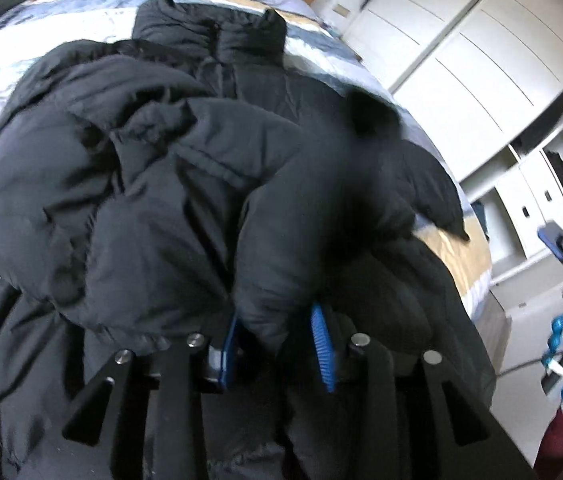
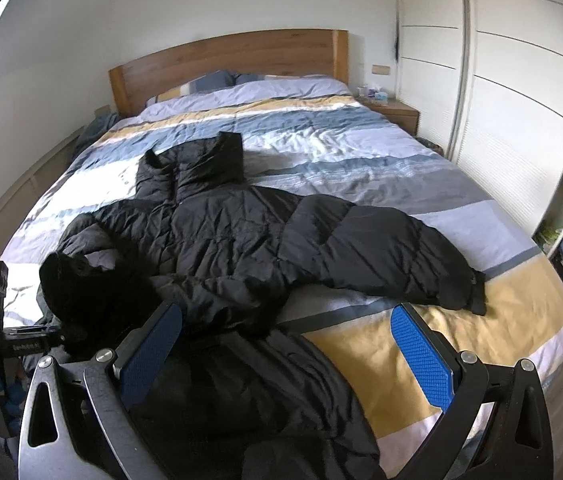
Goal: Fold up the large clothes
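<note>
Where the black puffer coat sprawls quilted and crumpled across the striped duvet of the bed, your left tongs are clamped on a bunched fold of its sleeve between ribbed blue pads. Your right tongs gape wide above the hem, holding nothing. No readable label shows.

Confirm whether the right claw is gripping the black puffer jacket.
No: the right claw hangs wide open above the black puffer jacket, blue pads apart.
</note>
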{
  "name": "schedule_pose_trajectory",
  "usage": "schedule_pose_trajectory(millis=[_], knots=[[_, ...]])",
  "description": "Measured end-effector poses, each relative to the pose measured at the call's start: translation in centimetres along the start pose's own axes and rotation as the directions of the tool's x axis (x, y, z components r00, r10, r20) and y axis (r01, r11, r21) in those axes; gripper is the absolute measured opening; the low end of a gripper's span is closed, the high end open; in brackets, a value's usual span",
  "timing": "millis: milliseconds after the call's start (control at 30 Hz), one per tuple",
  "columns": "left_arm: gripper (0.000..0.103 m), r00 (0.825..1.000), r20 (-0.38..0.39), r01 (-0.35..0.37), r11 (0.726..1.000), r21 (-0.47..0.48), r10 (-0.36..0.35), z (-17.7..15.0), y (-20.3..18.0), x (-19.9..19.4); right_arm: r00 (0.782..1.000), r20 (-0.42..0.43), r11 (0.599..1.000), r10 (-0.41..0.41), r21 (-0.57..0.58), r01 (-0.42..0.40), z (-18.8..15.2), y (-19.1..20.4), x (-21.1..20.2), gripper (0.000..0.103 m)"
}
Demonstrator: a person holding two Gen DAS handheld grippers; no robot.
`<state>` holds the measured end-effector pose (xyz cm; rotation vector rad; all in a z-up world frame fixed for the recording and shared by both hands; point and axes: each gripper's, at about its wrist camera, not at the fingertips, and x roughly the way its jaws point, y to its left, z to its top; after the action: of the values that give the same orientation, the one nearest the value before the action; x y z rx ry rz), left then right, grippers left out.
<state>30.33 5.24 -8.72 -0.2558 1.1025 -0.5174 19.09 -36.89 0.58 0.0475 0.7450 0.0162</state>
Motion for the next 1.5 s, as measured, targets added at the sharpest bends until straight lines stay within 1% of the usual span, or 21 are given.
schedule_pose_trajectory(millis=[133,200,300,367,467,533,600,700,833,900,967,1033,1100,1167,1233,1300,1400,1467,1500], knots=[[0.031,0.999,-0.033,0.018,0.999,0.043,-0.016,-1.4,-0.2,-0.6,0.999,-0.018,0.999,0.035,-0.029,-0.036,0.0,1.6,0.7,0.103],[0.032,0.999,-0.031,0.025,0.997,0.067,-0.023,-1.7,-0.4,-1.5,0.998,-0.029,0.997,0.052,-0.050,-0.053,0.2,2.8,1.2,0.103],[0.032,1.000,0.005,0.009,0.995,0.099,-0.009,-1.3,-0.5,-3.4,0.995,-0.036,0.991,0.097,-0.087,-0.099,0.7,5.0,1.8,0.103],[0.032,0.999,0.046,-0.005,0.995,0.095,0.001,-0.1,0.2,-5.0,0.989,-0.040,0.983,0.141,-0.115,-0.145,1.2,6.7,2.2,0.103],[0.032,0.993,0.111,-0.054,0.996,0.072,0.046,2.0,1.9,-7.0,0.978,-0.041,0.964,0.205,-0.162,-0.209,2.0,9.7,2.9,0.103],[0.033,0.984,0.141,-0.116,0.992,0.044,0.109,3.7,3.7,-7.7,0.969,-0.053,0.947,0.242,-0.205,-0.248,2.6,12.3,3.7,0.103],[0.034,0.975,0.161,-0.156,0.988,-0.003,0.154,5.2,5.9,-7.9,0.963,-0.068,0.932,0.260,-0.243,-0.269,3.0,14.6,4.9,0.103],[0.035,0.965,0.172,-0.188,0.980,-0.062,0.196,6.8,8.4,-7.7,0.952,-0.084,0.905,0.295,-0.293,-0.307,3.4,18.1,6.8,0.103],[0.035,0.955,0.186,-0.207,0.969,-0.133,0.230,8.0,11.3,-7.1,0.927,-0.126,0.865,0.353,-0.333,-0.375,3.3,22.0,9.9,0.103],[0.035,0.956,0.175,-0.208,0.966,-0.151,0.234,7.9,12.3,-6.5,0.914,-0.162,0.846,0.372,-0.347,-0.406,2.6,23.6,11.7,0.103],[0.035,0.960,0.149,-0.212,0.964,-0.163,0.236,7.2,13.0,-5.6,0.908,-0.194,0.835,0.372,-0.357,-0.418,1.8,24.4,13.4,0.103],[0.035,0.962,0.119,-0.224,0.960,-0.166,0.245,6.3,13.4,-4.5,0.912,-0.223,0.835,0.343,-0.372,-0.405,0.7,24.6,15.2,0.103],[0.035,0.964,0.094,-0.229,0.958,-0.174,0.248,5.2,13.6,-3.5,0.918,-0.246,0.844,0.310,-0.373,-0.385,-0.1,24.1,16.5,0.102],[0.035,0.964,0.074,-0.238,0.955,-0.178,0.254,4.2,13.6,-2.9,0.923,-0.270,0.857,0.273,-0.367,-0.361,-0.9,23.1,17.9,0.102],[0.035,0.961,0.062,-0.257,0.952,-0.165,0.270,3.5,13.2,-2.7,0.920,-0.296,0.871,0.257,-0.342,-0.353,-1.7,21.3,18.7,0.102],[0.035,0.957,0.055,-0.272,0.950,-0.156,0.283,3.1,12.7,-3.0,0.921,-0.302,0.881,0.245,-0.328,-0.341,-2.0,19.7,18.8,0.102],[0.035,0.951,0.059,-0.290,0.942,-0.166,0.303,2.8,11.7,-4.1,0.923,-0.309,0.894,0.229,-0.308,-0.325,-2.3,17.4,18.4,0.102],[0.035,0.943,0.086,-0.303,0.936,-0.180,0.322,2.5,10.8,-5.3,0.920,-0.318,0.904,0.228,-0.283,-0.322,-2.0,16.2,17.8,0.102],[0.035,0.940,0.104,-0.302,0.935,-0.186,0.325,2.6,10.5,-5.9,0.921,-0.309,0.906,0.238,-0.270,-0.325,-1.6,15.8,17.2,0.102]])
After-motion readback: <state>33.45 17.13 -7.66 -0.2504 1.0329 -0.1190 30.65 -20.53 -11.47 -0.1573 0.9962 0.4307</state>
